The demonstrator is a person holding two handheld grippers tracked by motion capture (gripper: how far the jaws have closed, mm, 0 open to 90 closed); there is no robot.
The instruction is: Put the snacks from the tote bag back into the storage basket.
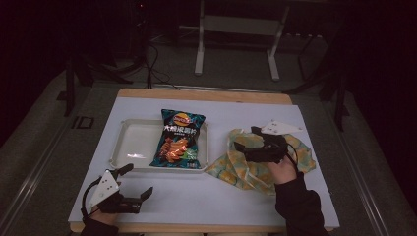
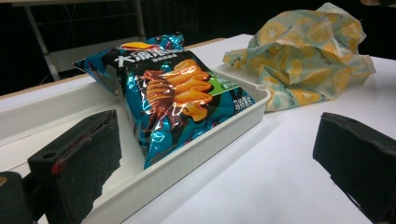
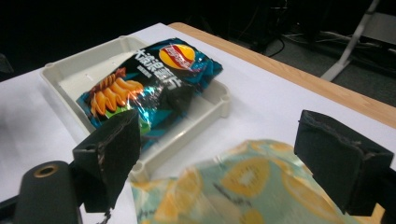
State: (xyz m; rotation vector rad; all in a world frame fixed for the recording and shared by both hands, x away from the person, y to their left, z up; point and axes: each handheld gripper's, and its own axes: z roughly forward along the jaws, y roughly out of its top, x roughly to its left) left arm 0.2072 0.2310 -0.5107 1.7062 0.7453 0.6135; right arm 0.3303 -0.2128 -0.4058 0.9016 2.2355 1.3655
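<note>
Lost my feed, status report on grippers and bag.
Both grippers open, left idle, right over lemon-print bag. Chip packet in tray. Nothing blocking.

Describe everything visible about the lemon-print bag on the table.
The lemon-print bag is a soft, crumpled bag, pale teal and cream with yellow lemon slices; whether cloth or paper is unclear. It lies slumped in loose folds on the white tabletop, just right of the white tray, its edge close to the tray's corner. The right gripper hovers over it with jaws spread; contact cannot be told. In the left gripper view it stands bunched up behind the tray.
</note>
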